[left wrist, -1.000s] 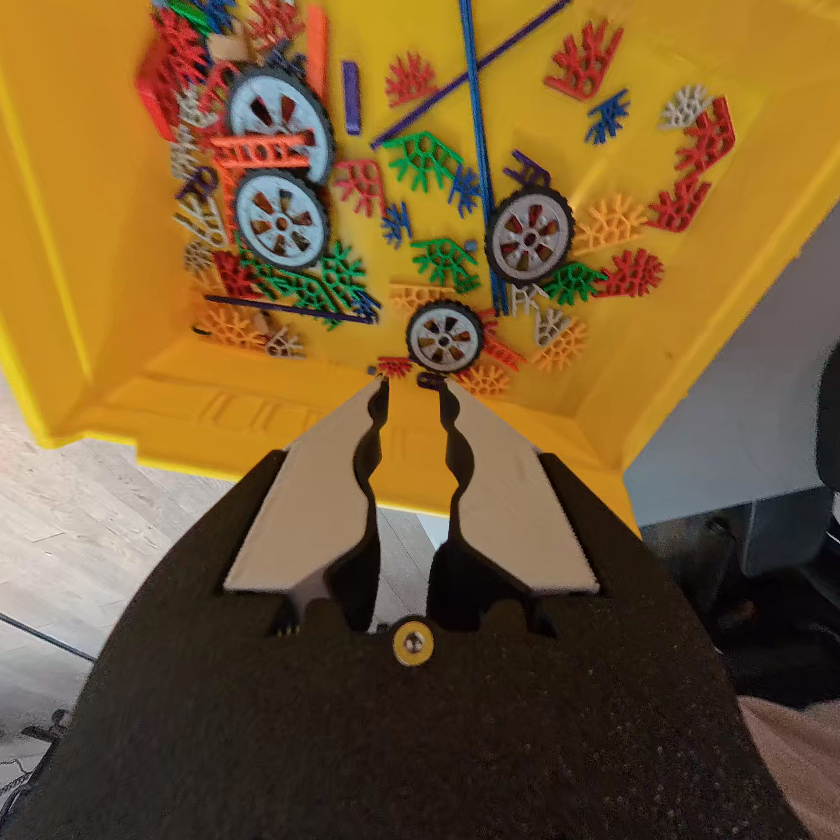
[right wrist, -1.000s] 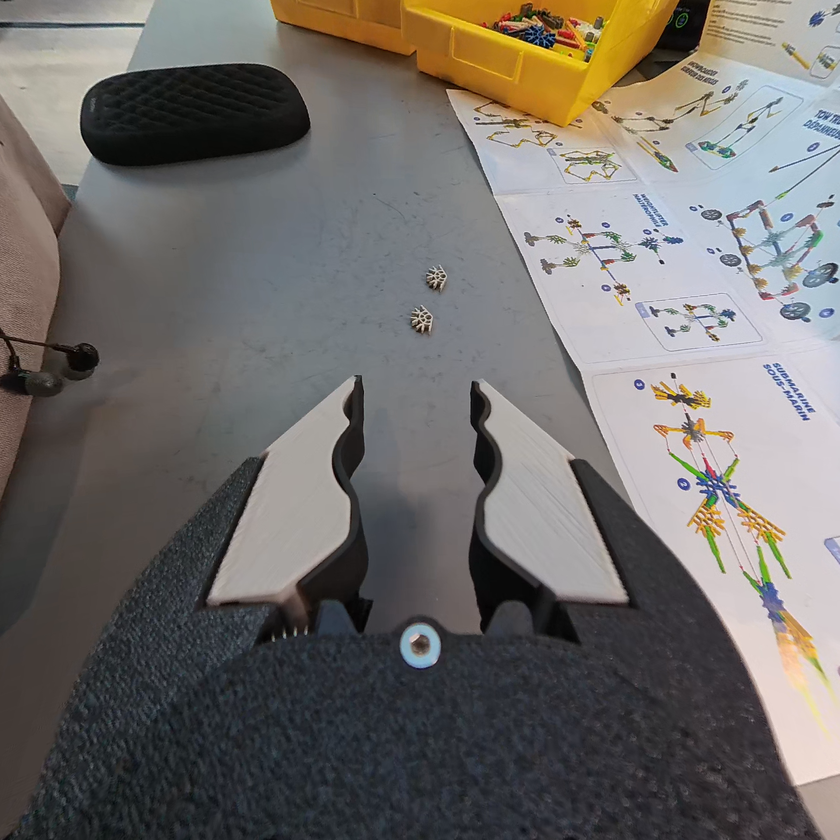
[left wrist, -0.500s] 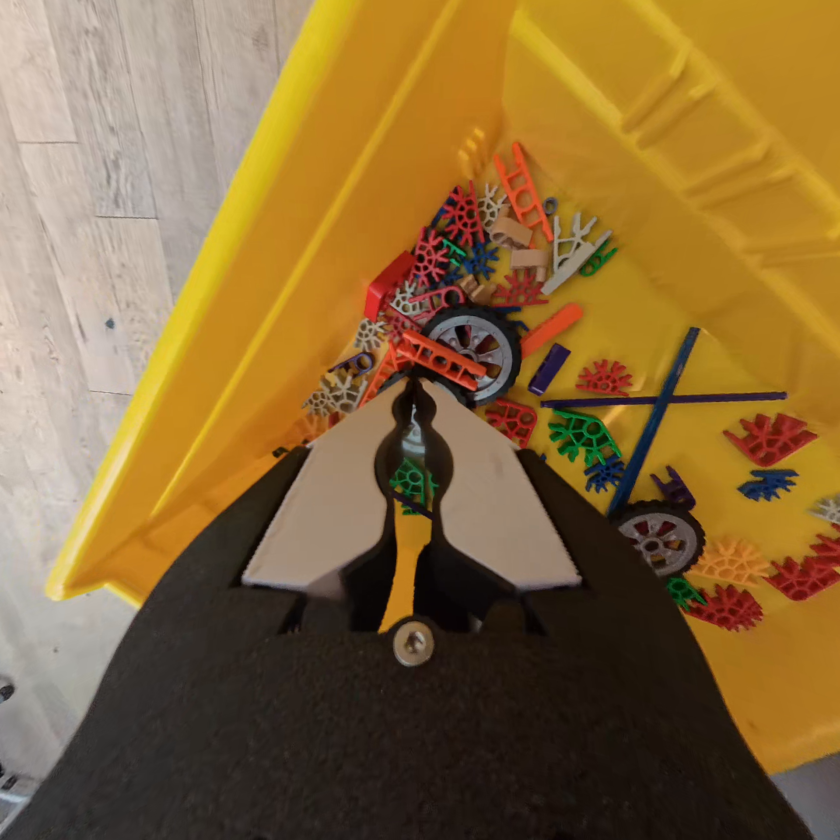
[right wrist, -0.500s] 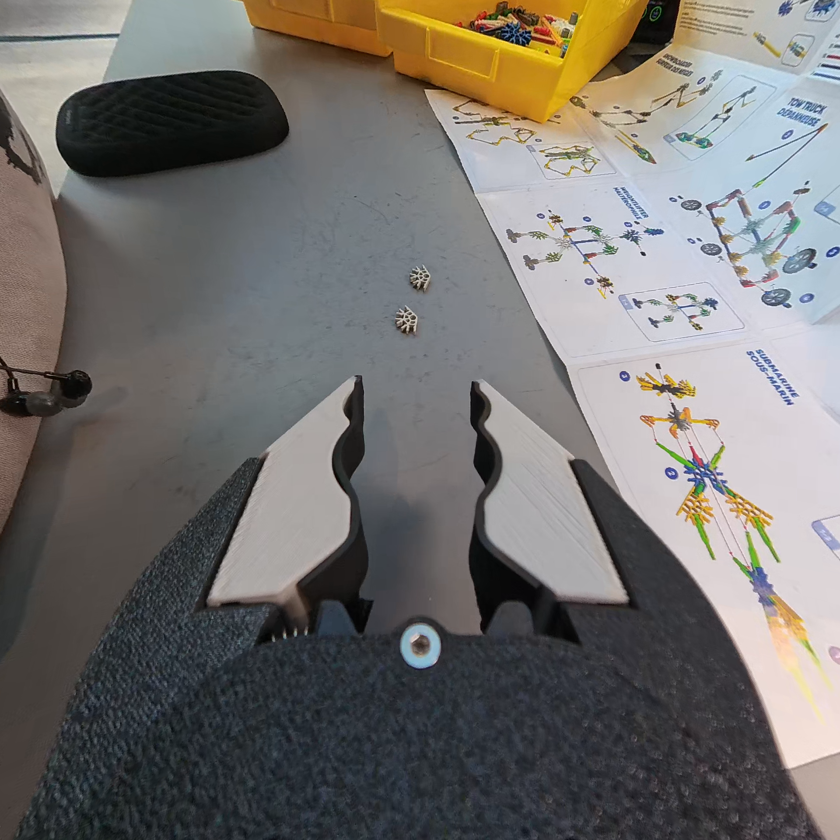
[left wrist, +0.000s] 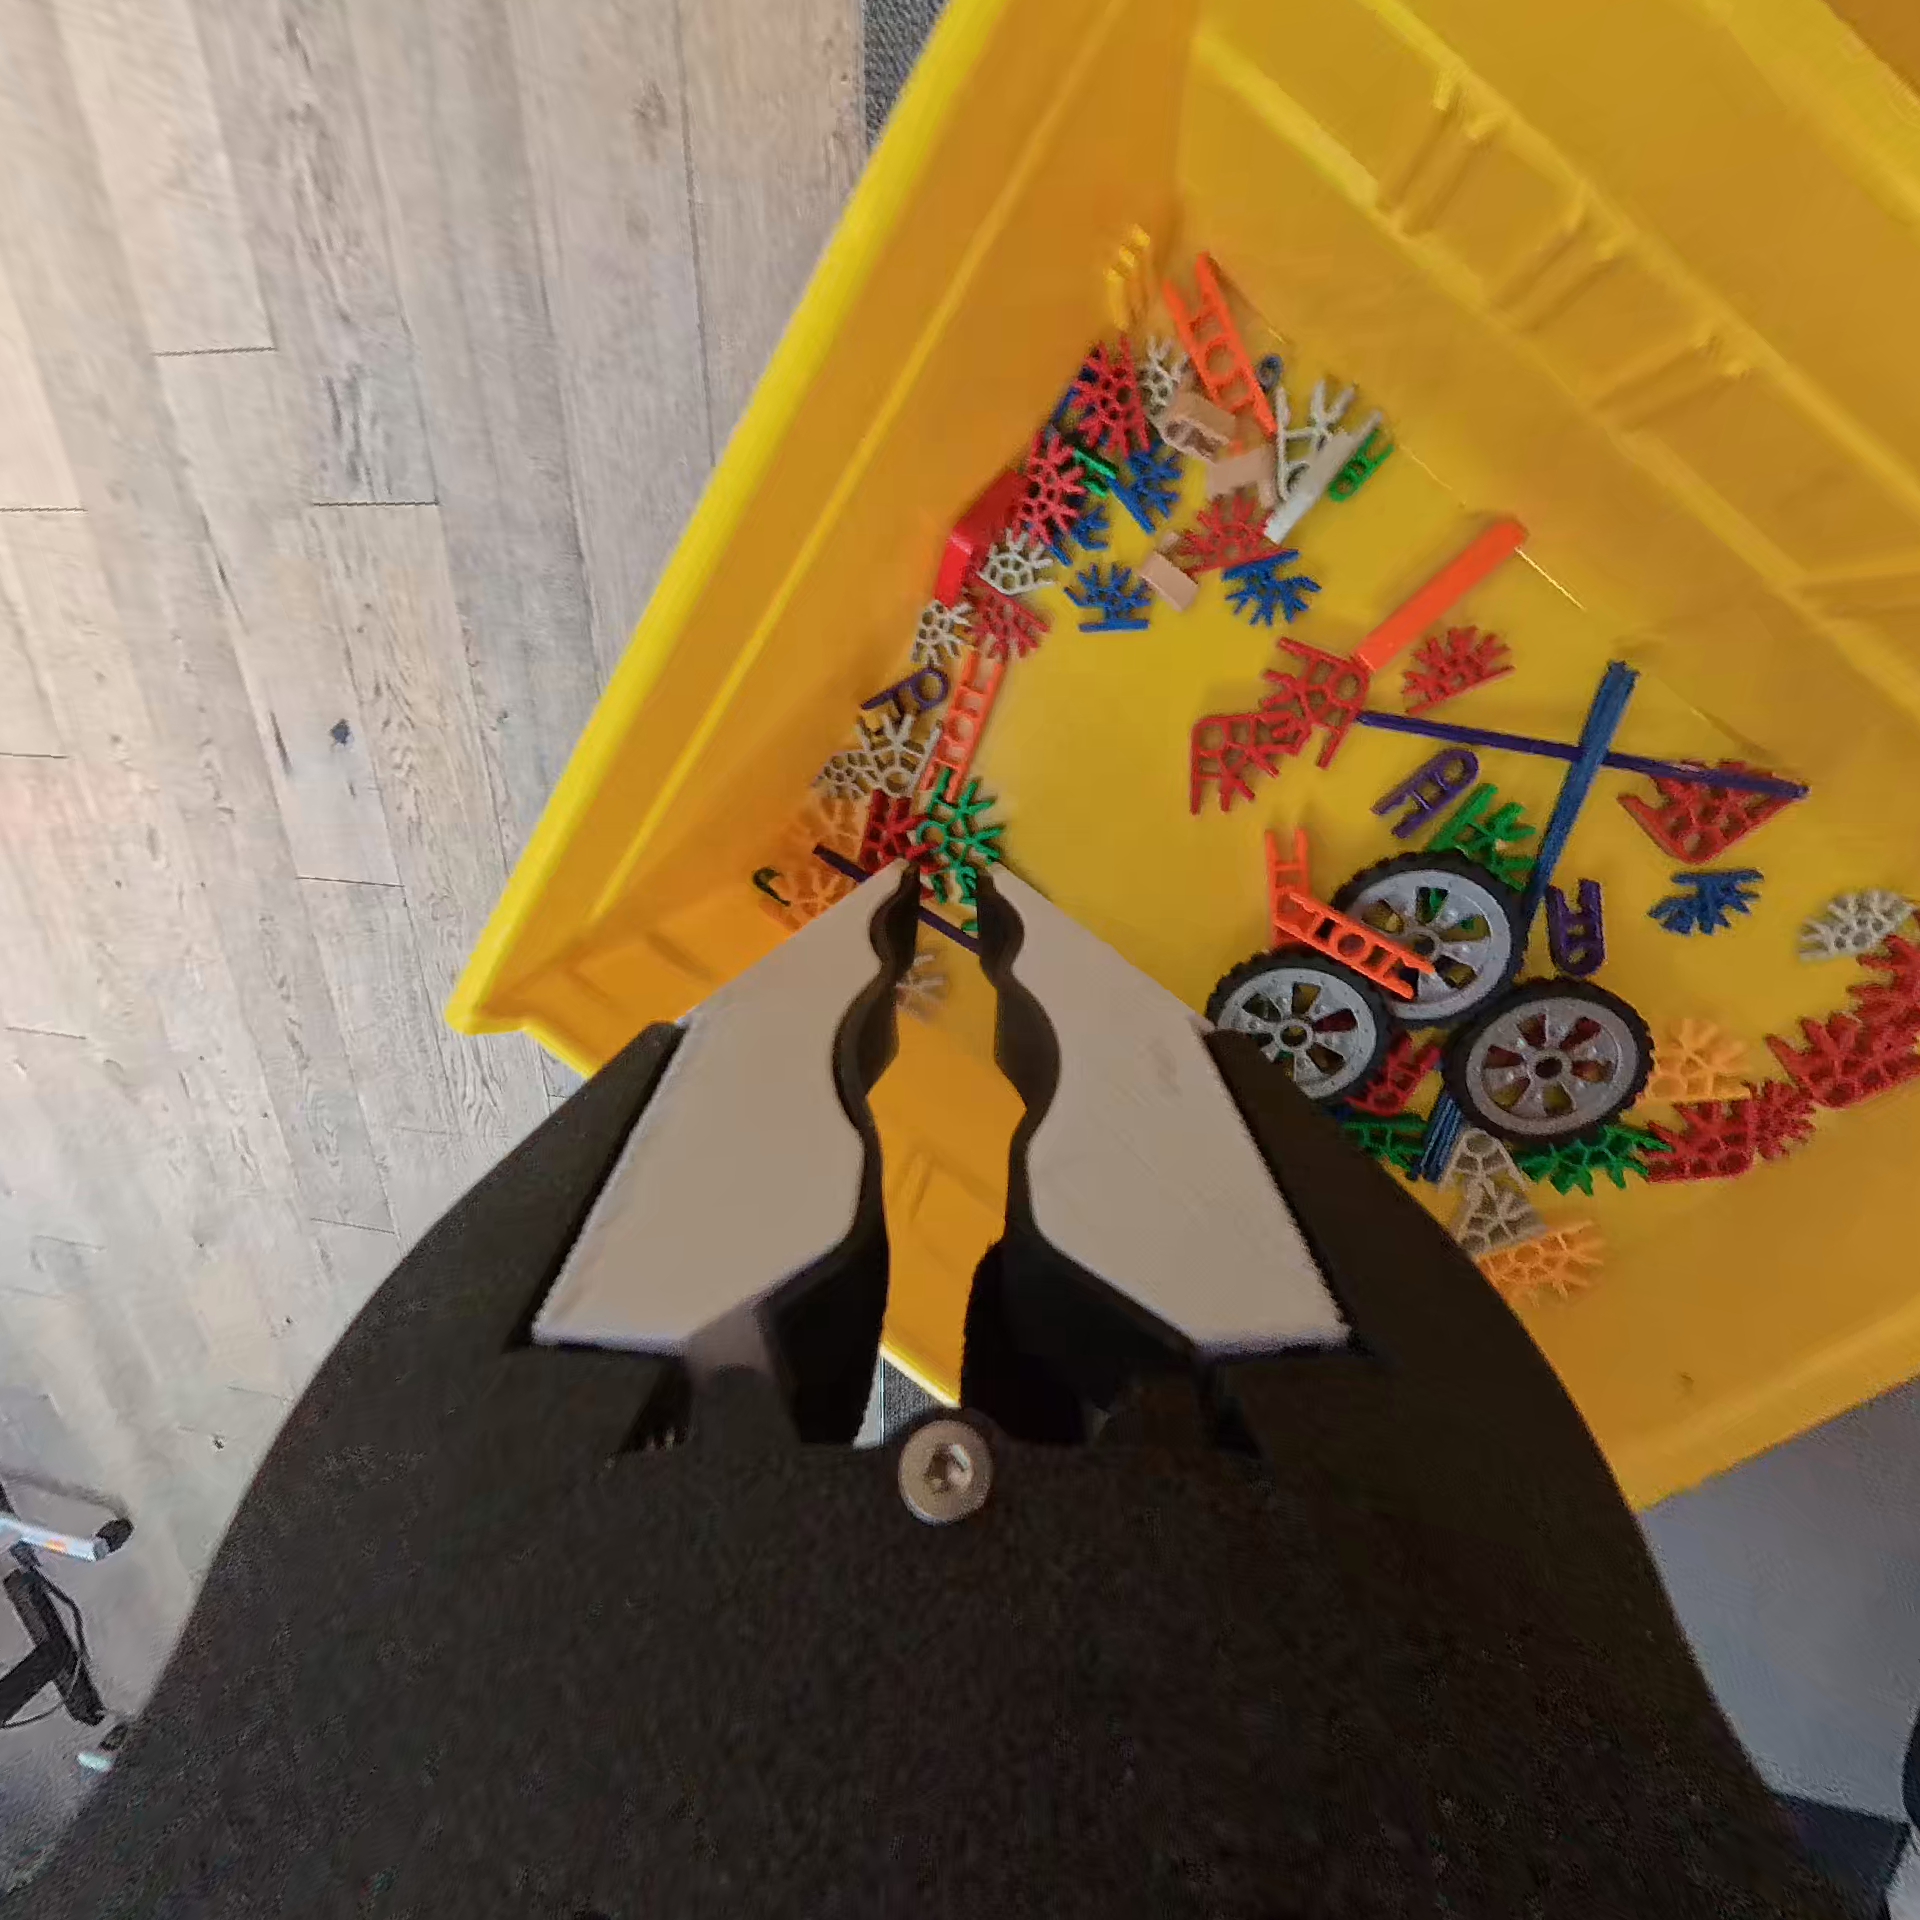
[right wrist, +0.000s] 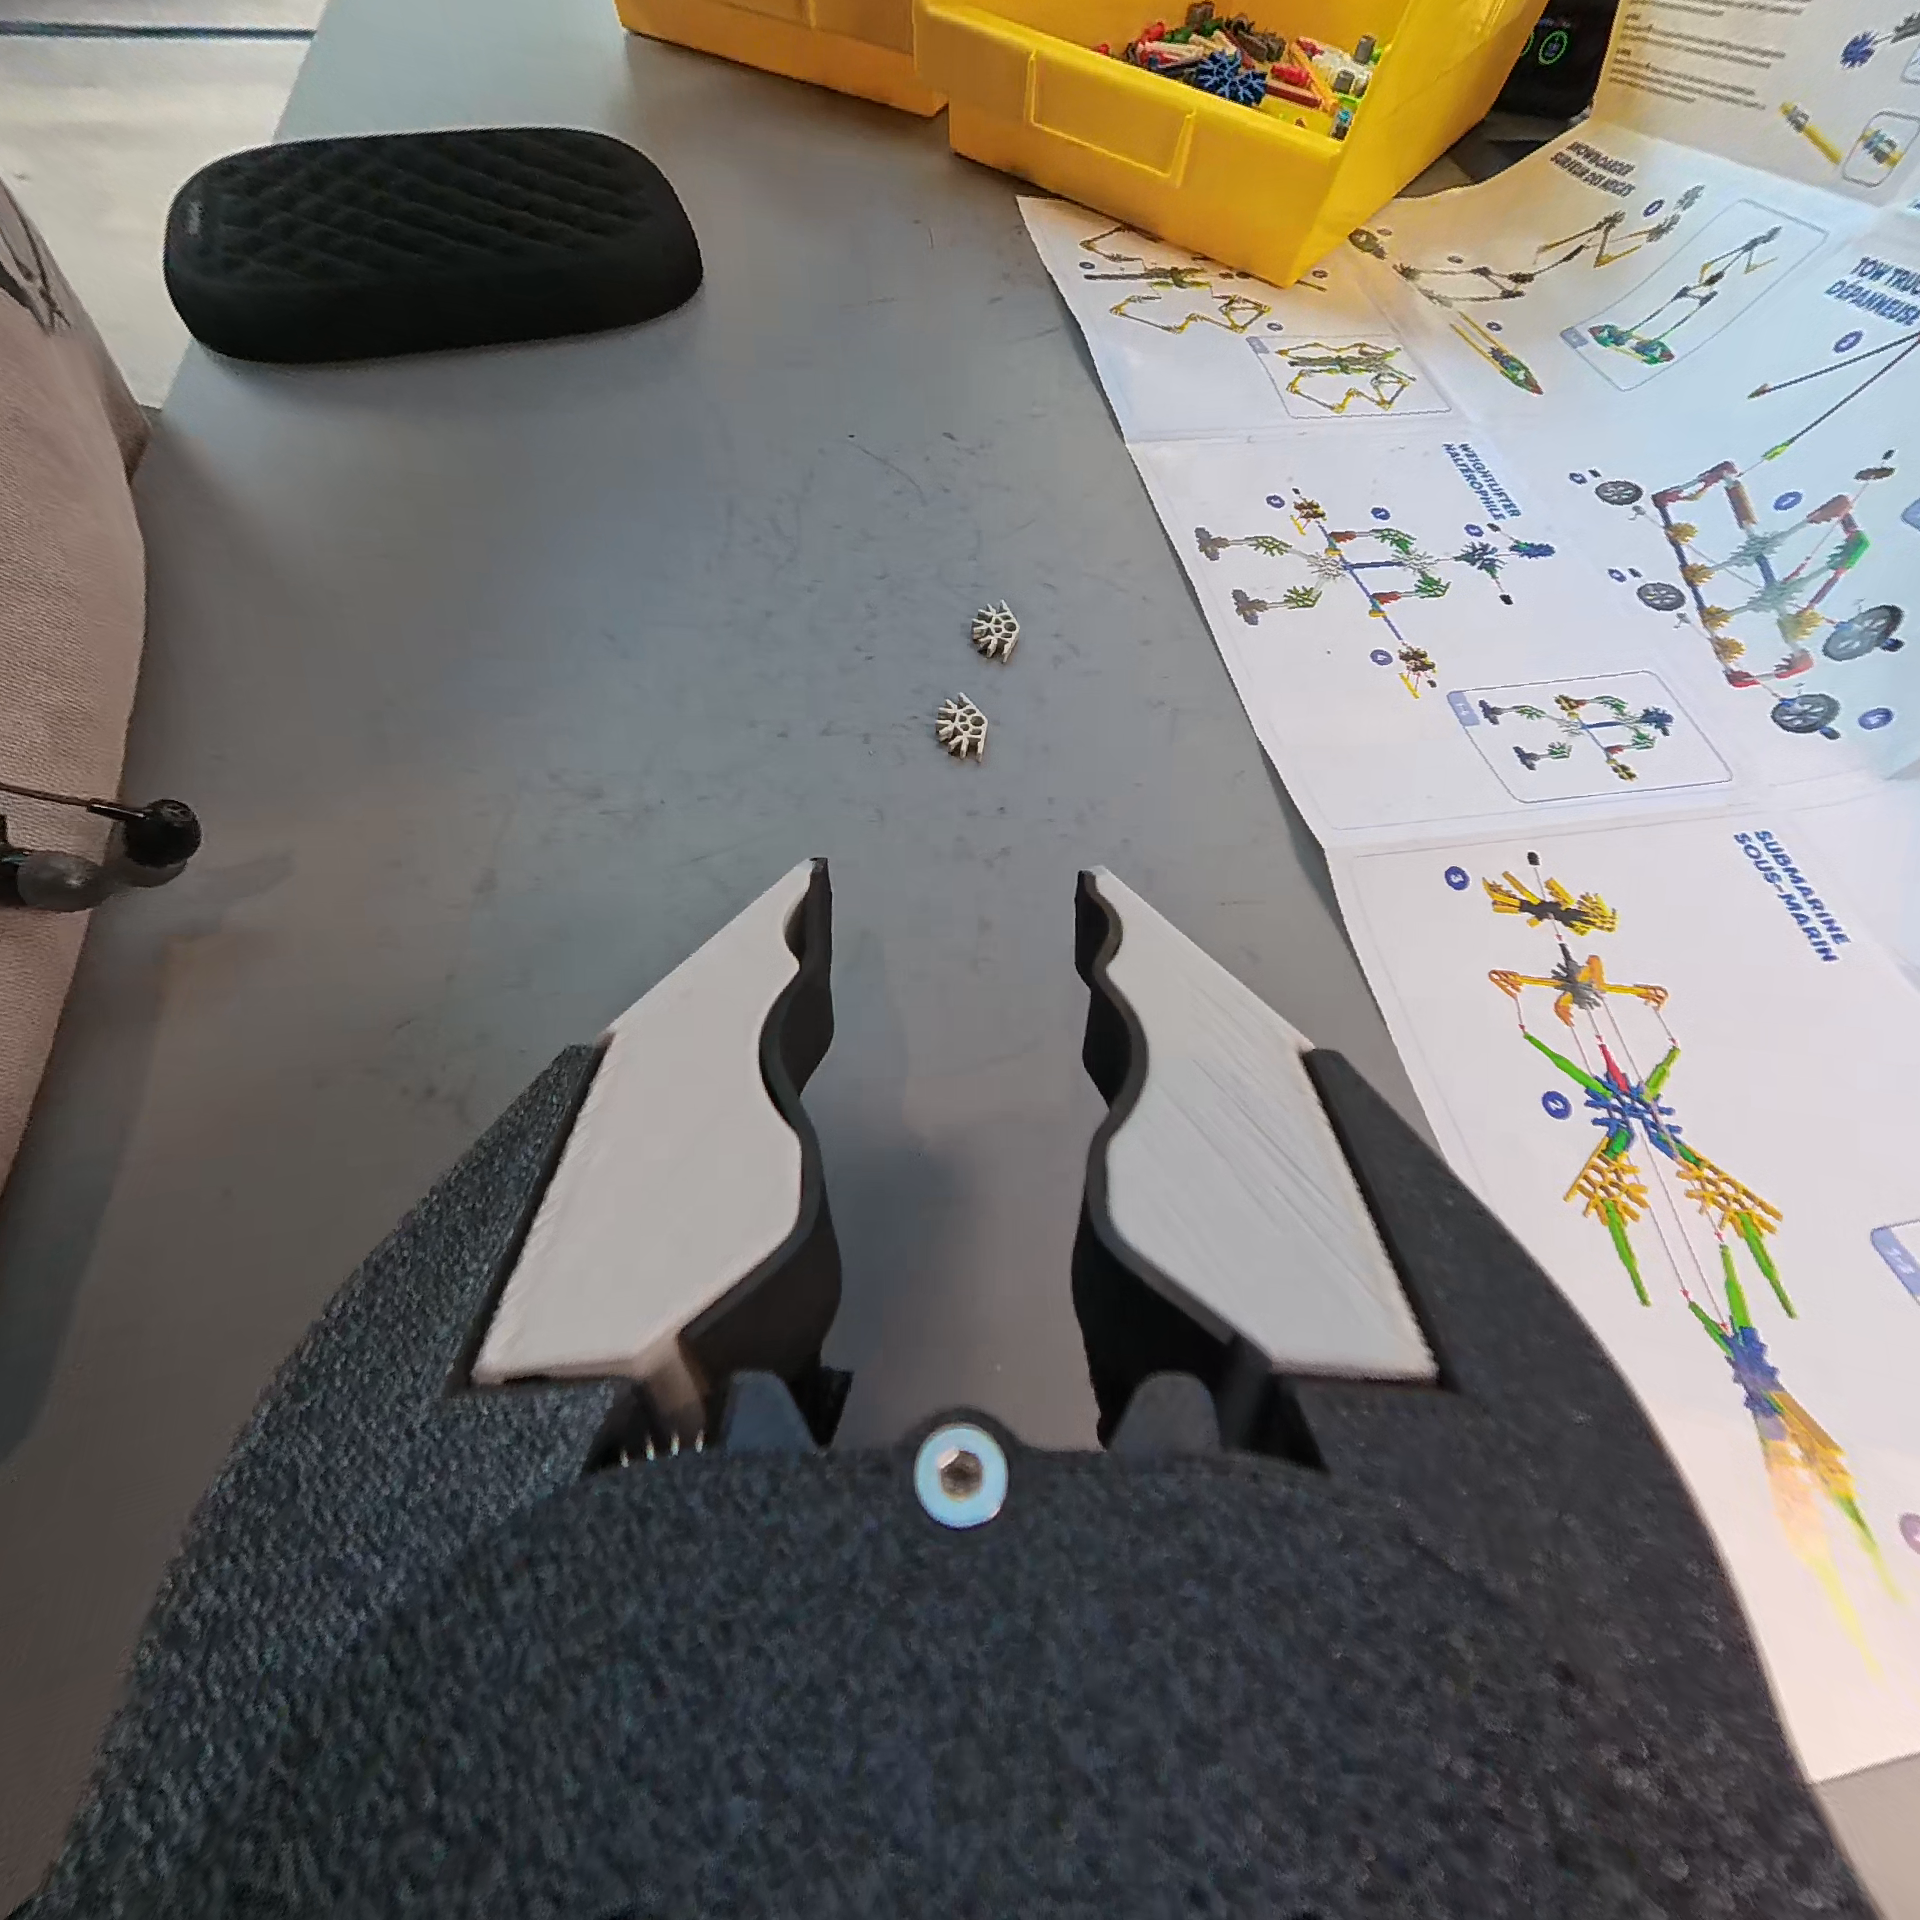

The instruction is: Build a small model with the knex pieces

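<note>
The left tongs hang over the near corner of a yellow bin, and their black body hides the bin's near wall and part of its floor; the bin runs off the frame at twelve and three o'clock. The tips are drawn close with only a slim gap between them, and whether they pinch anything cannot be told: a green connector and a thin purple rod lie right at the tips, and a small grey piece shows through the gap, blurred. Loose pieces line the bin wall toward twelve o'clock, and three grey wheels crowd together at three o'clock, with an orange ladder piece across them. A long blue rod points roughly from one toward seven o'clock, crossed by a purple one lying nearly level. The right tongs stand wide apart and hold nothing above a grey surface. Two small grey connectors lie just beyond the tips at twelve o'clock, one behind the other, apart. A black pad lies at eleven o'clock, long axis level. An instruction sheet spreads at two to four o'clock, cut off by the frame, and a small yellow bin of mixed pieces sits on its far edge.
</note>
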Tool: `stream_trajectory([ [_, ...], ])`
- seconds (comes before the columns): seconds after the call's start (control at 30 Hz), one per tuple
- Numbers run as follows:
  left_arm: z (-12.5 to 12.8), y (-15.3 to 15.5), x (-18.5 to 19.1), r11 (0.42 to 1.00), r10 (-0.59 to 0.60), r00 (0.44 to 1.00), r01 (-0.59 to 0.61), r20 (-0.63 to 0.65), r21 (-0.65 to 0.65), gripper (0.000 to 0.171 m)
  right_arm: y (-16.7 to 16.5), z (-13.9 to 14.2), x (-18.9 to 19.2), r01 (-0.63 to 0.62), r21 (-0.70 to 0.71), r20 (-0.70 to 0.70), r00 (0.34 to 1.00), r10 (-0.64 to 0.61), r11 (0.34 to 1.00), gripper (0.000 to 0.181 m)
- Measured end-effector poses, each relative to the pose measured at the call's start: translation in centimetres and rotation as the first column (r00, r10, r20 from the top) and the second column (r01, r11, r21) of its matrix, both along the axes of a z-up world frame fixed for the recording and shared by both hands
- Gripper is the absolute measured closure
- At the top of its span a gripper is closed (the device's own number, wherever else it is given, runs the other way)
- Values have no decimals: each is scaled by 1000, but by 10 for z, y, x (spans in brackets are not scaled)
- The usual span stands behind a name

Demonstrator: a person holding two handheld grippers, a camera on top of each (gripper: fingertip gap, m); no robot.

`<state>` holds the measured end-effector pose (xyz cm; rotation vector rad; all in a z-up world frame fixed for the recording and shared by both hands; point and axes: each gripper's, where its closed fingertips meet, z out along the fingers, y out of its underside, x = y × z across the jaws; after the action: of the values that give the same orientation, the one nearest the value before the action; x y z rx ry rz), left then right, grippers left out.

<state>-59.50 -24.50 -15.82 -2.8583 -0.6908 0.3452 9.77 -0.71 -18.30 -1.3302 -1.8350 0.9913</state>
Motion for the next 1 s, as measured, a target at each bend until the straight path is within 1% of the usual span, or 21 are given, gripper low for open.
stream_trajectory([
  [0.07,1,2,-13,999,44,998,-43,-52,27,159,1,0,0,6,1,-1,1000,-6,1000,135],
  [0.13,-7,5,-19,996,81,994,-78,-67,46,157,2,0,-1,15,-3,0,1000,-15,1000,135],
  [0.27,-36,16,-21,974,206,979,-205,-2,94,153,5,-1,-2,26,-10,12,1000,-26,1000,135],
  [0.33,-45,23,-25,955,266,964,-267,21,131,153,6,-2,-2,30,-13,16,999,-30,999,136],
  [0.43,-55,27,-33,935,316,949,-315,22,161,153,7,0,-2,35,-22,12,999,-35,999,136],
  [0.53,-64,31,-36,931,318,948,-318,28,177,154,8,1,-2,38,-35,5,999,-38,999,136],
  [0.6,-70,34,-33,938,299,954,-300,28,173,154,8,2,-1,37,-41,3,999,-37,998,136],
  [0.63,-70,36,-34,941,287,958,-284,10,186,156,8,2,-1,37,-43,3,999,-37,998,136],
  [0.67,-70,39,-30,941,281,960,-279,16,191,160,8,2,-1,37,-45,2,999,-37,998,136],
  [0.73,-68,44,-25,936,288,957,-289,34,201,162,8,3,-1,36,-47,0,999,-36,998,136],
  [0.77,-68,44,-21,941,277,960,-281,46,189,171,8,3,-1,36,-47,-1,999,-36,998,136],
  [0.9,-65,44,-4,968,206,976,-213,67,134,171,8,4,-1,33,-43,-6,999,-34,999,136],
  [1.0,-58,46,8,974,181,980,-190,77,121,171,7,4,0,30,-38,-7,1000,-30,999,136],
])
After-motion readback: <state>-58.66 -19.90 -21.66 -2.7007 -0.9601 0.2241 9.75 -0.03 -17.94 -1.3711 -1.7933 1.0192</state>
